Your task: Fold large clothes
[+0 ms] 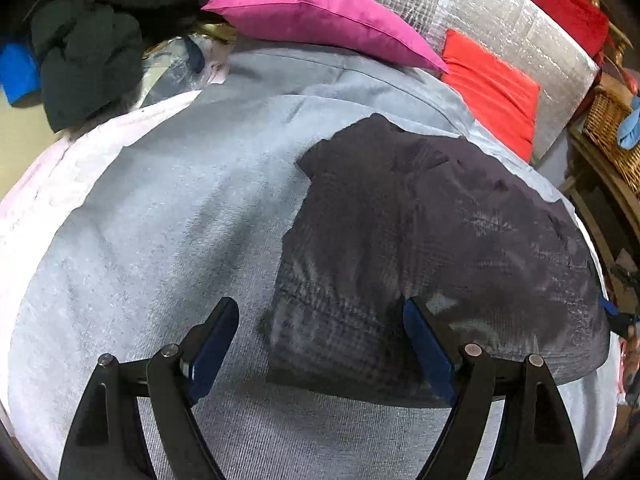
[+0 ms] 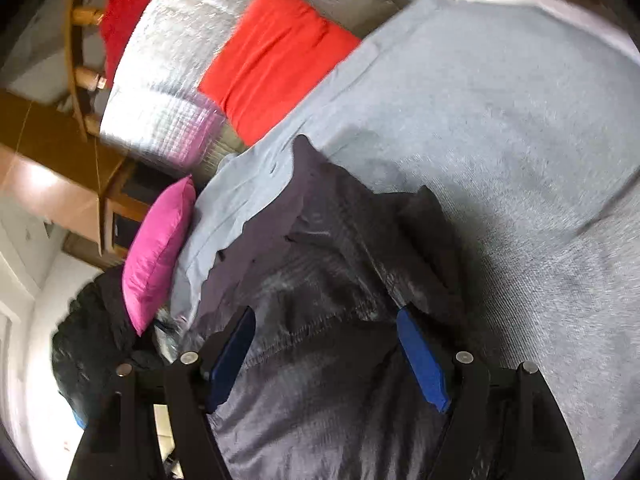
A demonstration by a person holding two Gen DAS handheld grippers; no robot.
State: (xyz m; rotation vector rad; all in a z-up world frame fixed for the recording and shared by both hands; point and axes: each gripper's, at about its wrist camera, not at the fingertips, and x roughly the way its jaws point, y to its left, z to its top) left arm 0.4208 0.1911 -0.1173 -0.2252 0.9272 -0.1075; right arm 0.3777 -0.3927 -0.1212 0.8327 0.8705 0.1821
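grey blanket (image 1: 160, 216) spread over the bed. dark garment (image 1: 432, 232) lies flat on its right half. magenta pillow (image 1: 320, 12) and red cushion (image 1: 492, 88) at far edge. left gripper (image 1: 320, 344) released, fingers spread above garment's near edge. right gripper (image 2: 326, 348) likewise released, straddling the dark fabric.

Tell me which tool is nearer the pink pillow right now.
Probably the right tool, though it's a close call: the pink pillow sits just off its left finger. The left tool is open over the dark garment's edge, with the pillow at the bed's far side.
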